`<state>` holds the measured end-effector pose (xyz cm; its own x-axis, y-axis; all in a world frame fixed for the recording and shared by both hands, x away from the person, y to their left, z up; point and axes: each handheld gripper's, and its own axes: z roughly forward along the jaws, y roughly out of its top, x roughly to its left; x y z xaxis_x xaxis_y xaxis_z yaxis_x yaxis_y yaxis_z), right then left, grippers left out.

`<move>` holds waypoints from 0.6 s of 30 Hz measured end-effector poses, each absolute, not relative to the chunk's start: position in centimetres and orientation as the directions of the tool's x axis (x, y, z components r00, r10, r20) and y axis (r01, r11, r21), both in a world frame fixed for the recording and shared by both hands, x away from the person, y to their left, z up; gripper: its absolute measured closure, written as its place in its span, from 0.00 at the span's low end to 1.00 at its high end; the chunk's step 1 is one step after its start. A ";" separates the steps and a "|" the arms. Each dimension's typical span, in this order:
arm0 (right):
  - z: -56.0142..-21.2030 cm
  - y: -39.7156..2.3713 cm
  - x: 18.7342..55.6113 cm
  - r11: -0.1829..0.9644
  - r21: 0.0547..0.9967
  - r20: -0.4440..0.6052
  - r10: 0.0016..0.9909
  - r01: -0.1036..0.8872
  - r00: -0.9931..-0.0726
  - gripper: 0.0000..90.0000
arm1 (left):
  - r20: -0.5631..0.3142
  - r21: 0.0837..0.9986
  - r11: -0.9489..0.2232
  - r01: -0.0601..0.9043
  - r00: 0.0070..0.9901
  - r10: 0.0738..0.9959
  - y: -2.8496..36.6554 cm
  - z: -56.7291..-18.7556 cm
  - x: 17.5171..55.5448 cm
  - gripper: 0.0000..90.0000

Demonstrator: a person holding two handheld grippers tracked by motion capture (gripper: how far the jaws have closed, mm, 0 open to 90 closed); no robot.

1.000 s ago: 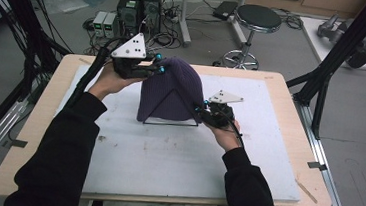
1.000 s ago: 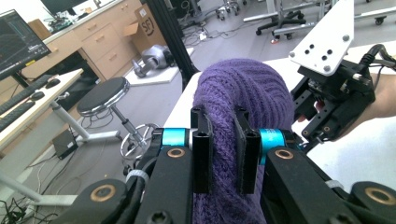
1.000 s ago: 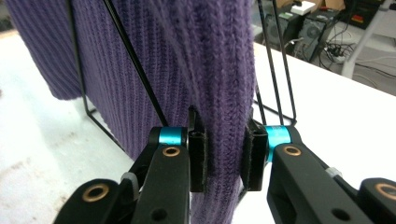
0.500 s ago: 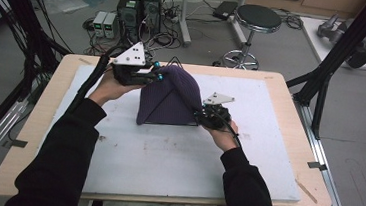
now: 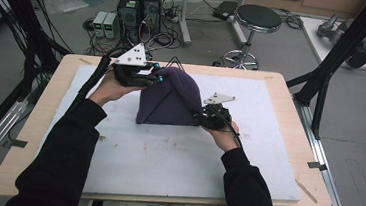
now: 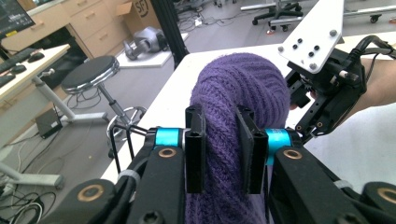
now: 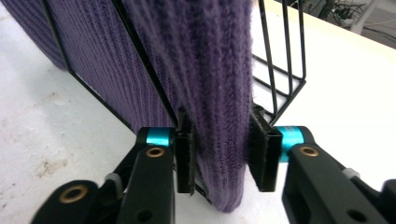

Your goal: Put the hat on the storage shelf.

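A purple knitted hat (image 5: pixel 169 99) is draped over a black wire rack (image 5: pixel 174 61) on the white mat. My left gripper (image 5: pixel 154 76) is at the hat's upper left and is shut on a thick fold of the knit (image 6: pixel 224 154). My right gripper (image 5: pixel 201 117) is at the hat's lower right corner, shut on the hat's hem (image 7: pixel 219 149), which hangs beside the rack's wires (image 7: pixel 280 70). In the left gripper view the right gripper (image 6: pixel 327 88) shows beyond the hat.
The white mat (image 5: pixel 176 157) covers most of the wooden table (image 5: pixel 34 120). Behind the table stand a black stool (image 5: pixel 255 16) and computer boxes with cables (image 5: pixel 139 9). Black frame posts (image 5: pixel 335 61) rise at the right.
Both grippers and the hat have shifted slightly to the right and nearer; the hat sits lower over the rack. Both grips are unchanged.
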<state>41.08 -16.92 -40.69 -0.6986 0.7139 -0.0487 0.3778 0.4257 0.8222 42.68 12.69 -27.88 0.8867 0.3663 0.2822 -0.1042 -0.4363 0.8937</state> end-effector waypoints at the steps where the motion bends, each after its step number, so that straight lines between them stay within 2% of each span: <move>1: -40.6 -17.0 41.1 0.418 0.824 -0.040 0.716 0.382 -0.697 0.65 | 0.276 0.896 -0.433 -0.097 0.885 0.374 12.7 -27.9 42.7 0.77; 4: -40.4 -17.5 41.1 0.385 0.830 0.009 0.713 0.402 -0.701 0.50 | 0.245 0.908 -0.414 -0.064 0.883 0.401 12.9 -27.8 42.9 0.60; 7: -40.2 -17.7 40.9 0.374 0.833 0.023 0.712 0.407 -0.702 0.39 | 0.220 0.913 -0.408 -0.033 0.879 0.423 13.1 -27.9 43.0 0.47; 11: -39.8 -17.9 40.6 0.356 0.850 0.030 0.704 0.389 -0.709 0.26 | 0.222 0.924 -0.380 -0.038 0.864 0.452 13.8 -27.9 42.7 0.33; 18: -39.1 -19.1 40.4 0.303 0.871 0.063 0.711 0.386 -0.700 0.19 | 0.199 0.945 -0.325 -0.038 0.856 0.476 15.7 -27.6 42.3 0.30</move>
<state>40.40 -19.12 -39.09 -0.7000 0.7114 0.0625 0.3860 0.3033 0.8712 42.30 15.73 -27.61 0.8565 0.4764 0.1989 -0.0384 -0.3254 0.9448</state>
